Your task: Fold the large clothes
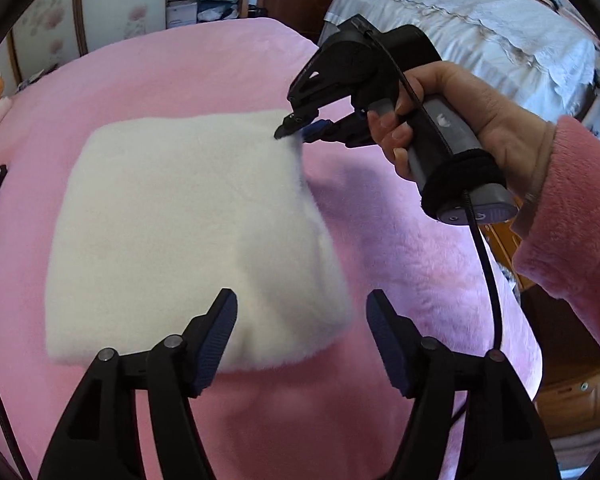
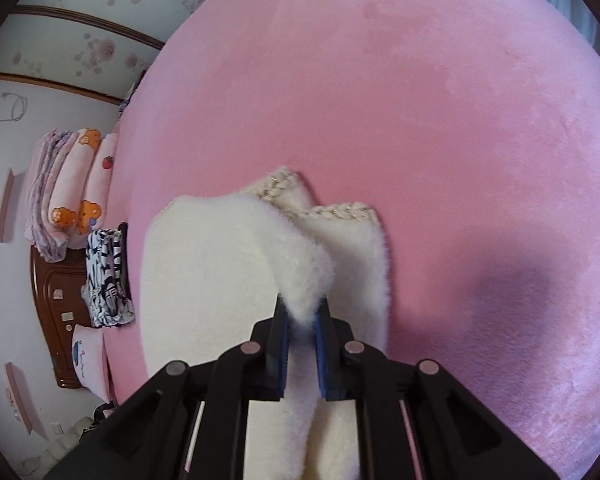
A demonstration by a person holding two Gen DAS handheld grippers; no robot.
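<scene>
A fluffy cream-white garment (image 1: 188, 232) lies folded into a rough square on the pink bed cover (image 1: 400, 248). My left gripper (image 1: 302, 312) hovers open over its near right corner, with nothing pinched between the blue pads. In the left wrist view the right gripper (image 1: 290, 126), held by a hand in a pink sleeve, pinches the garment's far right corner. The right wrist view shows the right gripper (image 2: 302, 310) shut on a raised ridge of the white garment (image 2: 204, 280). A braided trim edge (image 2: 340, 212) shows beyond it.
A stack of folded pink bedding (image 2: 72, 192) and a black-and-white patterned cloth (image 2: 106, 276) sit at the bed's edge by a wooden headboard (image 2: 56, 304). A second bed with a grey cover (image 1: 480, 16), a wooden door and shelves lie beyond.
</scene>
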